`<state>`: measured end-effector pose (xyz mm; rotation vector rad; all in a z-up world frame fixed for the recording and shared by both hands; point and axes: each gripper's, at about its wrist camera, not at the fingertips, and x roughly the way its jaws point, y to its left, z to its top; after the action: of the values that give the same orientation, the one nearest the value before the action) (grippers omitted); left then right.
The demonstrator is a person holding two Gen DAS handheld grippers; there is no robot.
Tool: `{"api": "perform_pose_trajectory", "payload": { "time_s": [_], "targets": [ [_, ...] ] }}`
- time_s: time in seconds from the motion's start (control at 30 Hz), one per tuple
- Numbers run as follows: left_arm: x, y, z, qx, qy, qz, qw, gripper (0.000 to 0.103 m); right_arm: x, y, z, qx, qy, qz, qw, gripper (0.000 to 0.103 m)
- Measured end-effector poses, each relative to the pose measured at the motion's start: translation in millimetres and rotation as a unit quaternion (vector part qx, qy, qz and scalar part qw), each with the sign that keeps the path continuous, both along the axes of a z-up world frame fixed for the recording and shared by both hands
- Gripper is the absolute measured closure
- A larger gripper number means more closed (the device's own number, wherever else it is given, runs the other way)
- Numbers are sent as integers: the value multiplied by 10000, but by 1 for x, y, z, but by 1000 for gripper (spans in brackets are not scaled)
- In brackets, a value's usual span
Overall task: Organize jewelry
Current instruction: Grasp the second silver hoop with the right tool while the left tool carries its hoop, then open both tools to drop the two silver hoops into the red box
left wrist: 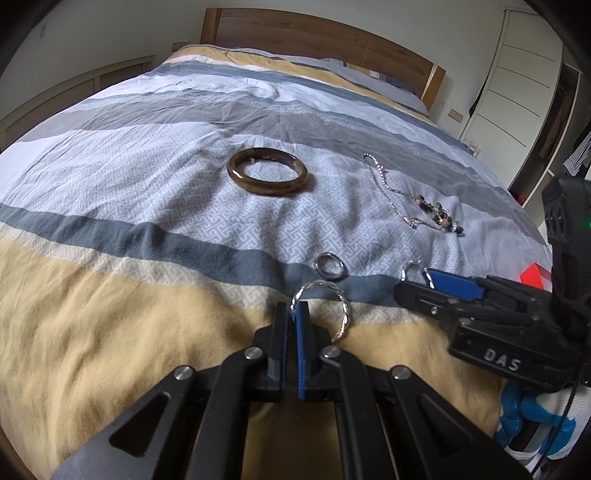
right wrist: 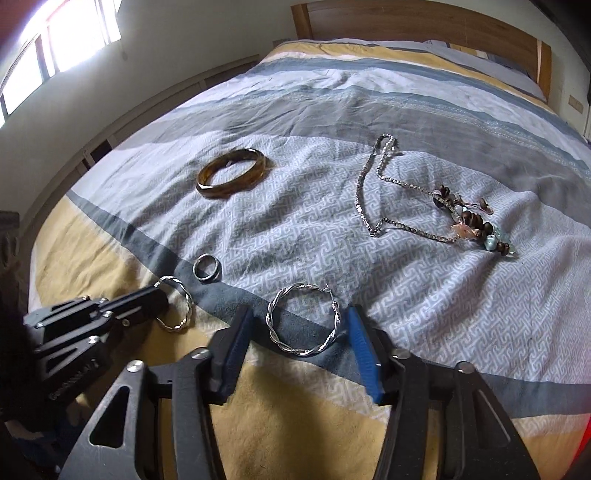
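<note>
My left gripper (left wrist: 294, 308) is shut on a twisted silver hoop earring (left wrist: 341, 301), low over the bedspread; it also shows in the right wrist view (right wrist: 180, 304). My right gripper (right wrist: 299, 317) is open, its fingers either side of a second twisted silver hoop earring (right wrist: 303, 320) lying on the bed. A plain silver ring (right wrist: 207, 267) lies between the two earrings, also in the left wrist view (left wrist: 330, 264). A brown bangle (left wrist: 267, 171) lies further up the bed. A silver chain necklace with brown and blue beads (right wrist: 436, 210) lies to the right.
All jewelry lies on a striped blue, grey and yellow bedspread (left wrist: 129, 177). A wooden headboard (left wrist: 314, 33) stands at the far end. A white wardrobe (left wrist: 517, 85) is to the right. A red object (left wrist: 535, 275) shows beyond the right gripper.
</note>
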<state>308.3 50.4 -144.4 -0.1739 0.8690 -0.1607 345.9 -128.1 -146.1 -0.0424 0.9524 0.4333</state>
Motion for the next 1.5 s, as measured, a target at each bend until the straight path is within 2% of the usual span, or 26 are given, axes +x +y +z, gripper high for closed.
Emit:
{"api": "perform_pose_trajectory", "payload": {
  "time_s": [0.33,0.53,0.8,1.0,1.17,1.33,1.5],
  "targets": [
    [-18,-2,22,120,-94,-31,9999,100,-19,-12,18,238,-43,-6,9997,63],
    [-38,-5,50,275,-257,-79,9993,100,-44,-22,48,362,-237,-67,9990,63],
    [-74,-33,92,499,-531,-495,9961,100,-92,-61,94,432,-584,-345,9968,63],
    [-95,-84,116,547,-724,-1032,9905,100,-129,-118,107,347,-724,-766,9938,63],
    [-99,-148,125,453,-754,-1613,9830,100,-155,-182,104,263,-719,-1286,9887,63],
    [-91,-224,122,320,-658,-2226,9722,100,-170,-255,89,112,-578,-1838,9812,63],
    [-73,-300,108,183,-486,-2736,9604,100,-161,-306,76,-132,-483,-2191,9744,63]
  ]
}}
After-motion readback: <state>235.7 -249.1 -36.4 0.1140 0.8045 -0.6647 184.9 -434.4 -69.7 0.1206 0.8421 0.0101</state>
